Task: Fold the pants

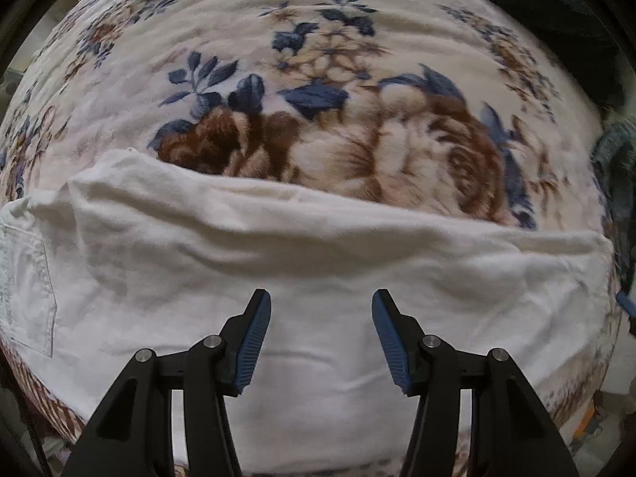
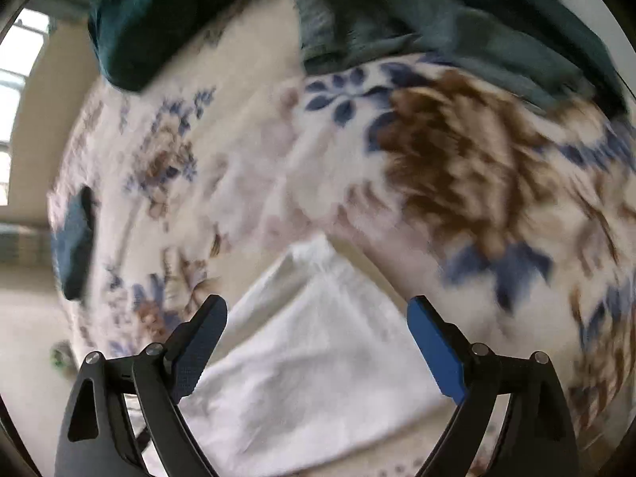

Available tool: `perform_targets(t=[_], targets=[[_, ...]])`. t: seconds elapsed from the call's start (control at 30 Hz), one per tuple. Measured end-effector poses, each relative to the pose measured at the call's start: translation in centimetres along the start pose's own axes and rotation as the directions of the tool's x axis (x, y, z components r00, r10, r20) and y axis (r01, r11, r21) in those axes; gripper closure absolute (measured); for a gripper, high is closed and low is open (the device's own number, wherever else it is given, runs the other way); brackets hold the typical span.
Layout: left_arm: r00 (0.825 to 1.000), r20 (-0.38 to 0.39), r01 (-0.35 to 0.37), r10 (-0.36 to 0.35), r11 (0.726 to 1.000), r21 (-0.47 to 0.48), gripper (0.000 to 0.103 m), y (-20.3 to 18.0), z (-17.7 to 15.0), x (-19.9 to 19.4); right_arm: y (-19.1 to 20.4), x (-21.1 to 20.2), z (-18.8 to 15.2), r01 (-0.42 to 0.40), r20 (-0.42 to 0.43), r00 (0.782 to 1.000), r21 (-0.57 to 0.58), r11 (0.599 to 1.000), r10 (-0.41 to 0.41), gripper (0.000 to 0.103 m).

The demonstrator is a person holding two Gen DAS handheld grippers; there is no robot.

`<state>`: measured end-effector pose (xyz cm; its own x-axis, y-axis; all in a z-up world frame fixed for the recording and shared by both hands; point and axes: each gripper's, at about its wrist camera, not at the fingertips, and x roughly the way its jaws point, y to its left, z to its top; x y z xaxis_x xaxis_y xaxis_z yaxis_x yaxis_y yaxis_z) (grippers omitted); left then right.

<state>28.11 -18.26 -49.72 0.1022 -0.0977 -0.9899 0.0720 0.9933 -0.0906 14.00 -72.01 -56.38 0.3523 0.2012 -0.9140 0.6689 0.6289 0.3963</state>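
White pants [image 1: 278, 246] lie spread across a floral blanket [image 1: 357, 99], with a back pocket [image 1: 28, 286] at the left edge. My left gripper [image 1: 321, 302] is open and empty, hovering just above the middle of the pants. In the blurred right wrist view, one end of the pants [image 2: 314, 349] lies on the blanket [image 2: 457, 179]. My right gripper [image 2: 316, 310] is open wide and empty, above that end. The tip of the left gripper's blue finger [image 2: 73, 246] shows at the left.
Dark teal and grey-green fabric [image 2: 417, 16] is piled at the far side of the bed, also seen in the left wrist view [image 1: 548, 8]. The bed's edge and a pale floor [image 2: 28, 318] lie to the left. A window [image 2: 16, 79] is at far left.
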Motion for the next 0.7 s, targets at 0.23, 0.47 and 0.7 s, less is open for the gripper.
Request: perform_targets(t=[0.23, 0.47, 0.7], targets=[[0.998, -0.058, -0.025, 0.025, 1.0, -0.002, 0.012, 1.4, -3.4, 1.9, -8.2, 3.9, -8.0, -0.1, -0.068, 0.99, 0.26, 0.96, 0.122, 0.009], [1.0, -0.024, 0.004, -0.004, 1.0, 0.005, 0.008, 2.1, -3.4, 2.6, -9.1, 8.9, -9.9, -0.563, 0.193, 0.826, 0.319, 0.762, 0.529, 0.013], [0.996, -0.063, 0.06, -0.066, 0.994, -0.088, 0.0, 3.7, -2.6, 4.7, -9.1, 11.3, -8.7, -0.553, 0.26, 0.832, 0.342, 0.76, 0.489, 0.095]])
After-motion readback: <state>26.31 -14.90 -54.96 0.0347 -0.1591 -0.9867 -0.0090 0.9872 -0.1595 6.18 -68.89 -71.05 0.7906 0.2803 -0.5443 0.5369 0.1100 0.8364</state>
